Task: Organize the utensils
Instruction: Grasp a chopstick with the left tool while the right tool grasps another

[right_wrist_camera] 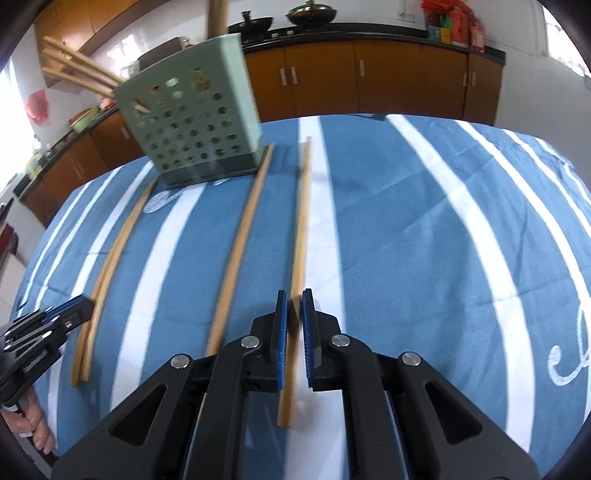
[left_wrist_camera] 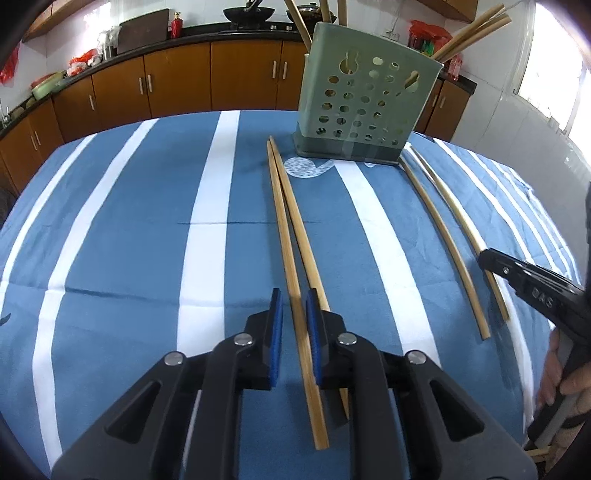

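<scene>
- Left claw (left_wrist_camera: 294,306): low over the striped cloth (left_wrist_camera: 129,240) on the counter, jaws a little spread and straddling the left chopstick (left_wrist_camera: 282,236) near its close end. A sliver of gap shows beside the stick, so it reads as not yet gripped.
- Its twin chopstick (left_wrist_camera: 301,236) lies touching it, running under the claw's right pad. Risk: closing here may catch both, or kick the twin sideways.
- Green holder (left_wrist_camera: 364,99): upright at the far side of the counter, between the two loose pairs, with stood chopsticks (left_wrist_camera: 476,33) fanning out of its top. That leaning bundle narrows the opening, so an incoming stick could jam on it or tip the light holder.
- Right pair: the spare chopstick (right_wrist_camera: 240,240) lies free, its far end touching the holder's base.
- Right claw (right_wrist_camera: 294,306): pads drawn close either side of the outer chopstick (right_wrist_camera: 301,221), near its close end. Blur hides contact; cannot tell whether it pinches.
- A grip so near the end leaves a long overhang; the stick could swing or pivot when lifted, and slip on the smooth wood.
</scene>
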`<state>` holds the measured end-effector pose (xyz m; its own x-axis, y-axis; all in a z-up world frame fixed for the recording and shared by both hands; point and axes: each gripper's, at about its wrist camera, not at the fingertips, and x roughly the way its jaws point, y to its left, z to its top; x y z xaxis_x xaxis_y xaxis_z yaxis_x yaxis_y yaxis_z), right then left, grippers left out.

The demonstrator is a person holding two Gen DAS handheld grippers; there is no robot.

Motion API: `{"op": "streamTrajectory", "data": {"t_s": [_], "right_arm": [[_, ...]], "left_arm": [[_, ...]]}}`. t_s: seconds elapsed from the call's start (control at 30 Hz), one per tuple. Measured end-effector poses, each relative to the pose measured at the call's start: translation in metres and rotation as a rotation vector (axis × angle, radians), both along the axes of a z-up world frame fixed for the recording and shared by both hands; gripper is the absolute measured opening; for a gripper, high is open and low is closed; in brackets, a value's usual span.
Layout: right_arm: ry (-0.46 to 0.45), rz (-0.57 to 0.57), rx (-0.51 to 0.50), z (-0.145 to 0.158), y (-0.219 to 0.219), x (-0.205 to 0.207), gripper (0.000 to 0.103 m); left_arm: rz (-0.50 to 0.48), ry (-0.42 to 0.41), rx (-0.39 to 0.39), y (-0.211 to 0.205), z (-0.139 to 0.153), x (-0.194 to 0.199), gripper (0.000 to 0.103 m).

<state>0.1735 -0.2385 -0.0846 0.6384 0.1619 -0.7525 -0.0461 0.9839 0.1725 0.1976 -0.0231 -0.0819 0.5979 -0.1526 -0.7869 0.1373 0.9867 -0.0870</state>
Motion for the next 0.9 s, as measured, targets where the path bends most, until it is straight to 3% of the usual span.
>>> {"op": "streamTrajectory", "data": {"t_s": [0.13, 0.37, 0.47, 0.63, 0.9], "right_arm": [[-0.013, 0.019, -0.037, 0.0, 0.004, 0.0, 0.009], [-0.016, -0.066, -0.064, 0.0, -0.024, 0.009, 0.008], [-0.015, -0.072, -0.059, -0.001, -0.03, 0.009, 0.008], [-0.012, -0.067, -0.072, -0.001, -0.028, 0.011, 0.009], [-0.013, -0.066, -0.093, -0.001, -0.026, 0.01, 0.009]], "left_arm": [[0.04, 0.003, -0.001, 0.01, 0.0, 0.007, 0.008], [0.178, 0.007, -0.002, 0.065, 0.002, 0.025, 0.008], [0.185, 0.004, -0.036, 0.078, 0.002, 0.026, 0.009], [0.165, -0.017, -0.004, 0.074, 0.002, 0.024, 0.012], [0.17, -0.015, -0.047, 0.078, 0.001, 0.022, 0.012]]}}
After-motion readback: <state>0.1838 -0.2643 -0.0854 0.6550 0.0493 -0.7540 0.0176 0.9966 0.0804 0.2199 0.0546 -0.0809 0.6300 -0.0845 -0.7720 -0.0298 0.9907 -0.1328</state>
